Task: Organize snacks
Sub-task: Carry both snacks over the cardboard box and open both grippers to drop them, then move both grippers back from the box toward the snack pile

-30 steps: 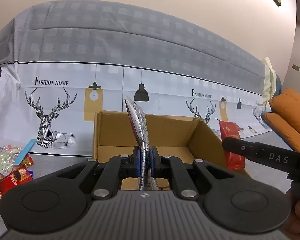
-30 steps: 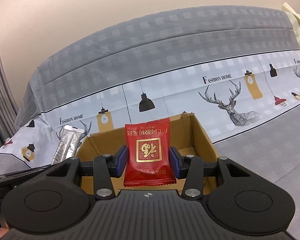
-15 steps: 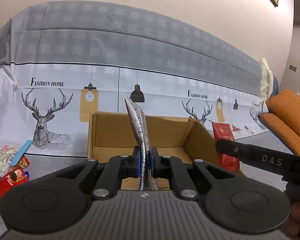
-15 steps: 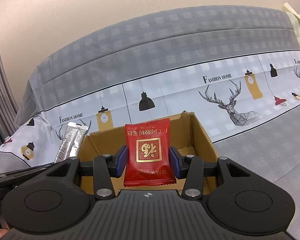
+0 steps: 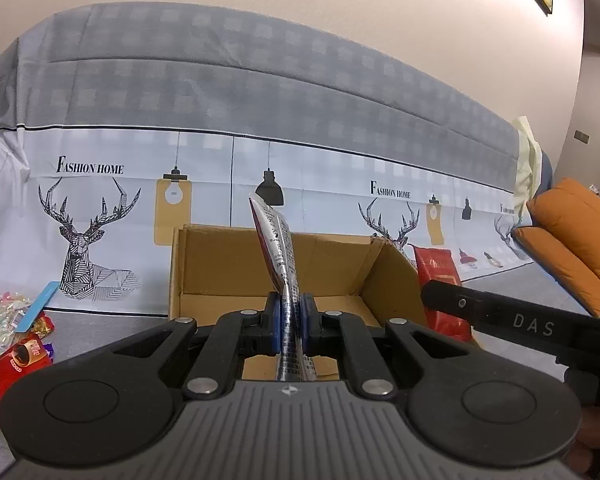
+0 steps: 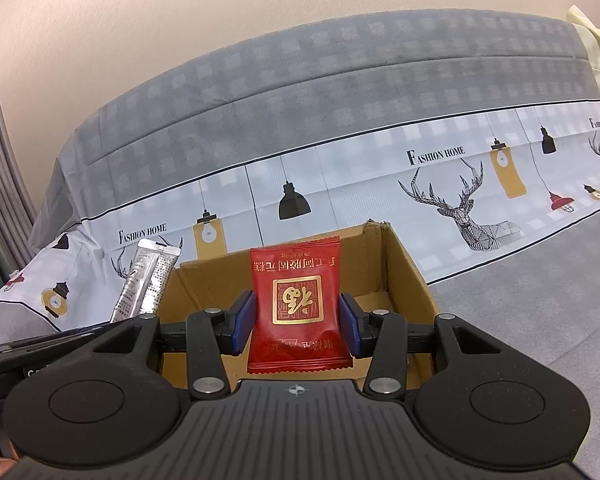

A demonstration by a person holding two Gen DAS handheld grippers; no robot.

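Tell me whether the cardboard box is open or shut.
Open. The box has its top flaps up, and its brown floor and inner walls show past the red packet.

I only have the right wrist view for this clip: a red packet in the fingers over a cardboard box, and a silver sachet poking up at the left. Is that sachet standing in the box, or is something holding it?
Observer: It is held. In the left wrist view the left gripper is shut on the silver sachet, which stands upright above the cardboard box.
Operator: Are any snacks still outside the box?
Observer: Yes. A small pile of snacks lies on the grey surface left of the box, including a red box with a round biscuit picture.
Operator: Anything on the other side?
Observer: Only the red packet in the right gripper; beyond it sits an orange cushion.
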